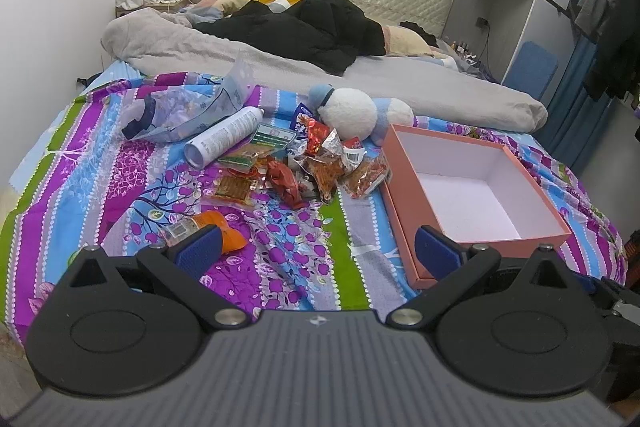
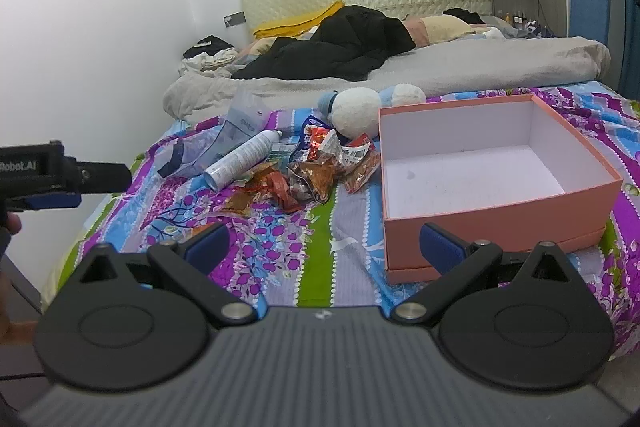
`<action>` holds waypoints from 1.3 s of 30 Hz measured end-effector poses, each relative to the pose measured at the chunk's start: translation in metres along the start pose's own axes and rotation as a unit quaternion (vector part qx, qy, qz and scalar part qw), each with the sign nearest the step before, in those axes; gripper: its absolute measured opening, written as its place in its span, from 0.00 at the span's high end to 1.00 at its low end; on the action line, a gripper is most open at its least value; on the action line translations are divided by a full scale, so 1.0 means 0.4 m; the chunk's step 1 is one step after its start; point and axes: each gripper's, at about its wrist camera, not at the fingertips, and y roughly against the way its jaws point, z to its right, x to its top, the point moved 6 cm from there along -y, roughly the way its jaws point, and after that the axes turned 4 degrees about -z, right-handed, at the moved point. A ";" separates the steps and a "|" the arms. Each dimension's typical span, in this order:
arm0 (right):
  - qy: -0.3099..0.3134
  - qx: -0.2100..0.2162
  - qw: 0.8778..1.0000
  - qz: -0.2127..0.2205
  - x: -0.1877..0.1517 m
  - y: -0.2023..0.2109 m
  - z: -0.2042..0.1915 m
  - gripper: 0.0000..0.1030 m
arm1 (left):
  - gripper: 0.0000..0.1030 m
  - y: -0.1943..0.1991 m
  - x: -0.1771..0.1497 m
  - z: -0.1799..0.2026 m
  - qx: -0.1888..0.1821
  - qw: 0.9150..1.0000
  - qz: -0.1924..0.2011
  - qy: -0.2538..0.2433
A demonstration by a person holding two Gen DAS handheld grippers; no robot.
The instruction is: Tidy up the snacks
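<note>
**Light, crinkly packets waiting beside an empty box**

The heap of small red, orange and brown foil-and-plastic snack packets [image 1: 320, 167] lies at the centre of the left wrist view, on the purple, blue and green patterned bedsheet [image 1: 280, 247]. Just right of it stands the salmon-pink cardboard box with a white inside [image 1: 404, 227], which is empty. One orange packet [image 1: 224, 231] lies apart at lower left, close to the left gripper [image 1: 318, 247].

Both the left gripper and the right gripper [image 2: 324, 247] are released, jaws spread wide, holding nothing.

The packets look light, soft and slippery, and their contents are probably brittle. A pinch on a flat sealed edge or a crimped corner should hold better than squeezing the puffed middle. The white cylindrical spray can [image 1: 224, 139] and the white-and-blue plush toy [image 1: 352, 111] touch the heap and could get nudged.
</note>
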 end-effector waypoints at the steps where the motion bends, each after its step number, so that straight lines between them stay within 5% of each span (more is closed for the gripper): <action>1: 0.000 0.000 1.000 0.000 -0.001 -0.001 0.000 0.00 | 0.00 -0.001 0.000 0.000 0.000 1.000 -0.001 0.000; 39: 0.002 -0.004 1.000 -0.025 -0.012 -0.082 -0.010 0.00 | 0.00 -0.099 0.003 -0.034 0.005 1.000 -0.018 -0.016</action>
